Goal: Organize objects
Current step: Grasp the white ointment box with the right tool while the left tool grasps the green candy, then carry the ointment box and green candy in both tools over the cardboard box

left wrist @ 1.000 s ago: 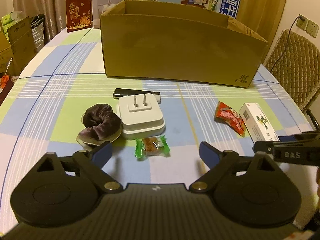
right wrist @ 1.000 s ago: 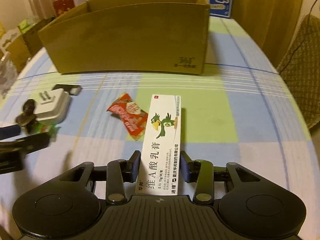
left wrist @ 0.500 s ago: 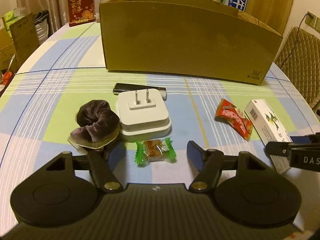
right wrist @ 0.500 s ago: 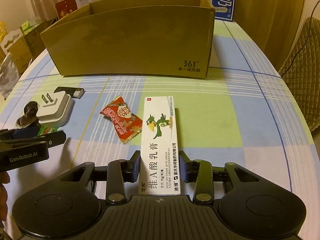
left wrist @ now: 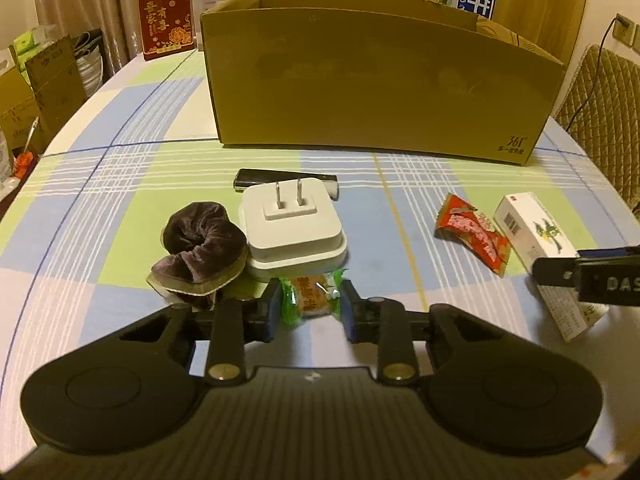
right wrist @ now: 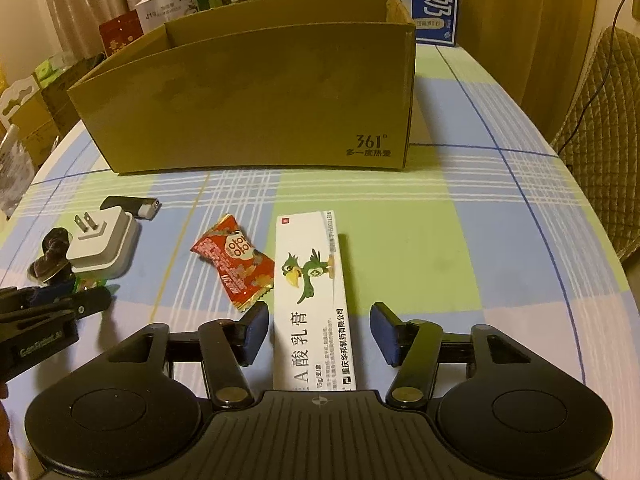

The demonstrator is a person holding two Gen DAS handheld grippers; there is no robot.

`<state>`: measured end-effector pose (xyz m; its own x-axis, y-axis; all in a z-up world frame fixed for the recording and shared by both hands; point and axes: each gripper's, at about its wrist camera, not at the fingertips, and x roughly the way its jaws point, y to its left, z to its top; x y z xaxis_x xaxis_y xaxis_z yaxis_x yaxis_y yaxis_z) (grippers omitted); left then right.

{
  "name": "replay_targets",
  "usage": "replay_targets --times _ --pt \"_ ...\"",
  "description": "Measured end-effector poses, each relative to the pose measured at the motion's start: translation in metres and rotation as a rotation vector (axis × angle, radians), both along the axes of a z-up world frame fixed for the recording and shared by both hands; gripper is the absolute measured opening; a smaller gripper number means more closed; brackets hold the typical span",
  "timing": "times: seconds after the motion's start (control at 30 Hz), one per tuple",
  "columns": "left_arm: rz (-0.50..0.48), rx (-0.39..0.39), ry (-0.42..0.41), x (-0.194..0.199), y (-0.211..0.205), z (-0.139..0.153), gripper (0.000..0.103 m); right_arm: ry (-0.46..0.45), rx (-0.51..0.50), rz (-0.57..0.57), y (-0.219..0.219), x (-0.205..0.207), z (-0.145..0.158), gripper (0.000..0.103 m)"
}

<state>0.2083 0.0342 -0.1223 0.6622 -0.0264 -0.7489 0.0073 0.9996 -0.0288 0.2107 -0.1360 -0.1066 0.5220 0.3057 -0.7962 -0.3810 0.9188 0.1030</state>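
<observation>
- Left wrist view shows your left gripper (left wrist: 310, 312) clamped on a green-wrapped candy (left wrist: 311, 296), its crinkly clear-and-green wrapper pinched between the blue pads low on the table (left wrist: 132, 184)
- Just beyond that candy sits a white plug adapter (left wrist: 294, 228), a smooth rounded square of plastic lying flat with two metal prongs pointing up
- Touching the adapter's left side is a dark velvet scrunchie (left wrist: 202, 242), plush and ruffled, resting on a scrap of tan card
- Behind the adapter lies a slim black lighter (left wrist: 260, 178) with a pale metal end, flat on the checked cloth
- Toward the table's right edge you have a red foil snack packet (left wrist: 474, 232), crimped at both ends, and beside it the white ointment carton (left wrist: 536, 236)
- A plain brown cardboard box (left wrist: 376, 92), open-topped, stands across the far middle of the table; printed cartons line the far edge behind it
- Right wrist view has your right gripper (right wrist: 316, 332) with its jaws opening; the long rectangular ointment carton (right wrist: 314, 292) lies flat between the blue pads, with a gap on each side, so it is let go
- That carton is glossy white card with a green parrot and black lettering; the red snack packet (right wrist: 236, 260) lies just left of it
- Your left gripper (right wrist: 52, 312) shows at the left edge of this view, near the plug adapter (right wrist: 106, 248)
- The table wears a smooth cloth of blue, green and white checks
</observation>
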Motion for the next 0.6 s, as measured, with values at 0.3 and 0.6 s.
replay_targets --times 0.3,0.6 --pt "-0.041 0.024 -0.012 -0.003 -0.009 0.003 0.022 -0.037 -0.051 0.028 0.011 0.002 -0.004 0.053" --pt "-0.068 0.038 -0.014 -0.006 -0.013 0.002 0.022 -0.025 -0.063 0.040 0.014 -0.001 -0.004 0.035"
